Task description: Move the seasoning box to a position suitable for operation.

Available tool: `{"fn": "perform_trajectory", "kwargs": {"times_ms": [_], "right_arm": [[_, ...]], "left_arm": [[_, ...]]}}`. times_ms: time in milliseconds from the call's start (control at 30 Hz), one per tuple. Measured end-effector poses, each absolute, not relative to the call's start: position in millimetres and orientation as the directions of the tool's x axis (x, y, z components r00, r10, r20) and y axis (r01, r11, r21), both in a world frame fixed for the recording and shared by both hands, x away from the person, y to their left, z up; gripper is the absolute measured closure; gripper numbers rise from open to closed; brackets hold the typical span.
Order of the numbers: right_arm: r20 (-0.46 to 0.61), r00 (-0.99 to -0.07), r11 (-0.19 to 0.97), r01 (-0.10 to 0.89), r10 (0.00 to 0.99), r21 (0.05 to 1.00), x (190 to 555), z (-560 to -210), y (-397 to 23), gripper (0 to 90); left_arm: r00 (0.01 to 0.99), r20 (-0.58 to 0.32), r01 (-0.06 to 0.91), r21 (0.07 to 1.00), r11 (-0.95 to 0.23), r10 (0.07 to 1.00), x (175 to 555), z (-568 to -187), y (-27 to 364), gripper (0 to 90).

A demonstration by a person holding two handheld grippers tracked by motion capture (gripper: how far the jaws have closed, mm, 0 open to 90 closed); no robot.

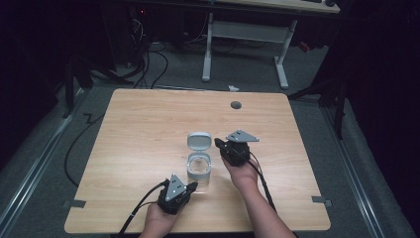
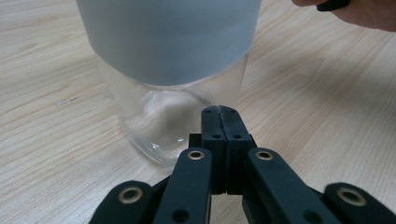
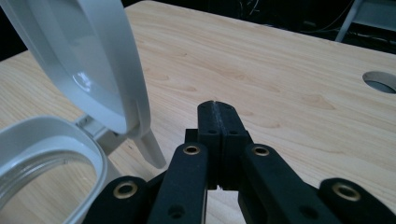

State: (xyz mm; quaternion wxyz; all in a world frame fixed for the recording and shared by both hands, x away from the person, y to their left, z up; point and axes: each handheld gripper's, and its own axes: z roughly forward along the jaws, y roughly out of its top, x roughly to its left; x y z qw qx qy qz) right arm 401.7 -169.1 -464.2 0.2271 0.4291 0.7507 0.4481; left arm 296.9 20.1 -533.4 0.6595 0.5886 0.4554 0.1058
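Observation:
A clear glass jar with a grey collar stands near the middle of the wooden table. Its grey hinged lid is flipped up and open at the far side. My left gripper is shut, its tips just short of the jar's near lower wall. My right gripper is also shut with nothing in it, and sits just right of the raised lid. The jar's open rim lies at the lower left of the right gripper view.
A round cable hole sits in the table's far right part. A white desk frame and cables stand on the floor beyond the far edge. Bare wood lies to the left and far side of the jar.

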Motion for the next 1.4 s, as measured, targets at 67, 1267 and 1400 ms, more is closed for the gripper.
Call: {"fn": "perform_trajectory", "kwargs": {"times_ms": [67,1267,1400], "right_arm": [[0.038,-0.530,0.234,0.437,0.847,0.869,404,-462,-168,90.0],[0.032,-0.581,0.240,0.384,0.813,0.892,400,-438,-155,90.0],[0.014,-0.594,0.257,0.368,0.805,0.894,392,-436,-152,89.9]], "left_arm": [[0.563,-0.478,0.398,0.872,0.286,0.675,297,-533,20,90.0],[0.558,-0.508,0.421,0.855,0.303,0.657,298,-532,22,90.0],[0.558,-0.508,0.420,0.855,0.304,0.656,298,-532,22,90.0]]}}
